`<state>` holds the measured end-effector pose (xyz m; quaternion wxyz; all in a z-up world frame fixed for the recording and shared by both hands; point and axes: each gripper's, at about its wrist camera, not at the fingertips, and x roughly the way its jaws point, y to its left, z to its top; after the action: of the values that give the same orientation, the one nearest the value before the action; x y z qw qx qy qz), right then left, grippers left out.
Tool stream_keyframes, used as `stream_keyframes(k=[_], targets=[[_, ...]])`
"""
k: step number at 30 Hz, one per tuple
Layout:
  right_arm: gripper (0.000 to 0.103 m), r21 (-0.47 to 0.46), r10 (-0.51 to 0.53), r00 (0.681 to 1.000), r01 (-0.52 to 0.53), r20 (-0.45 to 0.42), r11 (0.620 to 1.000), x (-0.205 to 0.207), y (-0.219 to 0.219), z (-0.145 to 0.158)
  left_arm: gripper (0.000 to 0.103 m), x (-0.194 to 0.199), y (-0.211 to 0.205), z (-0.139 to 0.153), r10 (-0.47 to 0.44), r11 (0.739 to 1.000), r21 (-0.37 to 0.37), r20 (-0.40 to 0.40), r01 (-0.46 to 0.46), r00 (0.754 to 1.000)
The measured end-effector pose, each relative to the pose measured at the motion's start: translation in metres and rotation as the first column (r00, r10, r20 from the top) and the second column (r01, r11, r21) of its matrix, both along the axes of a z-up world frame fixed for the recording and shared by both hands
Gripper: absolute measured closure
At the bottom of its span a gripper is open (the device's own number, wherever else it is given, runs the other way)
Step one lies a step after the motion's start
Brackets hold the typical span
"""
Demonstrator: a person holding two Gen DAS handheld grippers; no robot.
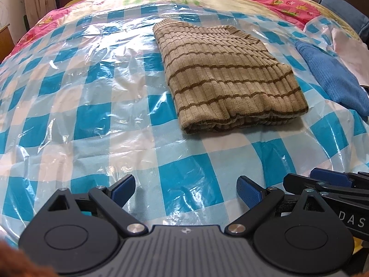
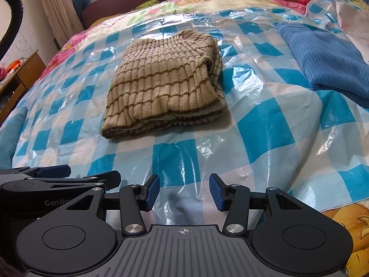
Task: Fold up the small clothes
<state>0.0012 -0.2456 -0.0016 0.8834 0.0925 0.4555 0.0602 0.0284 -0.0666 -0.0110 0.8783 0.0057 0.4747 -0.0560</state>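
A beige ribbed sweater with brown stripes point(image 1: 228, 78) lies folded into a compact stack on the blue and white checked plastic sheet point(image 1: 92, 97); it also shows in the right wrist view point(image 2: 163, 85). My left gripper point(image 1: 185, 190) is open and empty, low over the sheet, well short of the sweater's near edge. My right gripper point(image 2: 184, 191) is open and empty, also short of the sweater. The two grippers sit side by side: the right one shows at the left wrist view's right edge point(image 1: 332, 182), the left one at the right wrist view's left edge point(image 2: 53, 175).
A blue knitted garment point(image 2: 327, 60) lies on the sheet to the right of the sweater, also in the left wrist view point(image 1: 334, 80). A pink patterned bedspread point(image 1: 288, 2) lies under the sheet. A wooden cabinet point(image 2: 20, 73) and curtains point(image 2: 57, 11) stand at the left.
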Motion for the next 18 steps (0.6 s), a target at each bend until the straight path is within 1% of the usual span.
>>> stream_keyframes(k=[6,18], targets=[[0.056,0.002,0.000,1.000,0.000,-0.004,1.000,0.0003,-0.0005,-0.0009,0.005,-0.0004,-0.0018,-0.0002,0.000,1.000,0.016,0.004,0.000,1.000],[0.056,0.000,0.000,1.000,0.000,-0.004,1.000,0.0001,-0.0008,-0.0011,0.005,-0.0009,-0.0009,-0.0008,0.004,1.000,0.009,-0.002,-0.004,1.000]])
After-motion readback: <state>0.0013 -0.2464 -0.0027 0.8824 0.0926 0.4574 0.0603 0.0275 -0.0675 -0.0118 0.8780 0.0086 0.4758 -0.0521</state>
